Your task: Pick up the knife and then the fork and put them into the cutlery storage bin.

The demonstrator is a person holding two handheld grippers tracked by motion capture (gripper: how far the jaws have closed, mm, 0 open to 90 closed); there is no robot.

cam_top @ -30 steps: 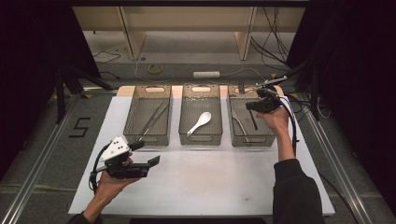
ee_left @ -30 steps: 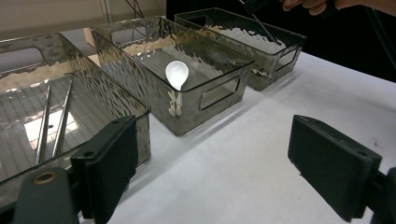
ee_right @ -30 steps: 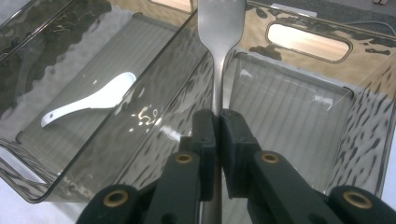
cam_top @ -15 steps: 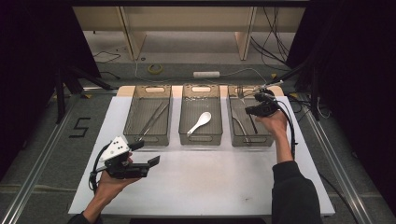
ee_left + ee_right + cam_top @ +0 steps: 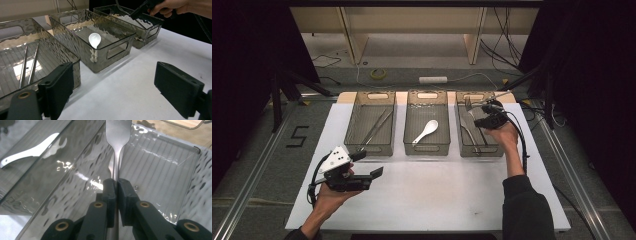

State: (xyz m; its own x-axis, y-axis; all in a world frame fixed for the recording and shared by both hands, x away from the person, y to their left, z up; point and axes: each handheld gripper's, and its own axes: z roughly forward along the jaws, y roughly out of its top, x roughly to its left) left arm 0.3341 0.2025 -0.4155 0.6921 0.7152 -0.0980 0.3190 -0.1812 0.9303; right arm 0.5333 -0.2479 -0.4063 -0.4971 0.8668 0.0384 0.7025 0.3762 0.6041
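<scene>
1. Three bins stand in a row at the far side of the table (image 5: 437, 200).
2. The tongs (image 5: 373, 131) lie in the left bin (image 5: 352, 127).
3. The spoon (image 5: 425, 132) lies in the middle bin (image 5: 409, 125).
4. The right gripper (image 5: 482, 111) holds the fork (image 5: 117, 142) over the right bin (image 5: 498, 148).
5. The left gripper (image 5: 368, 164) hangs before the left bin, over the table.
</scene>
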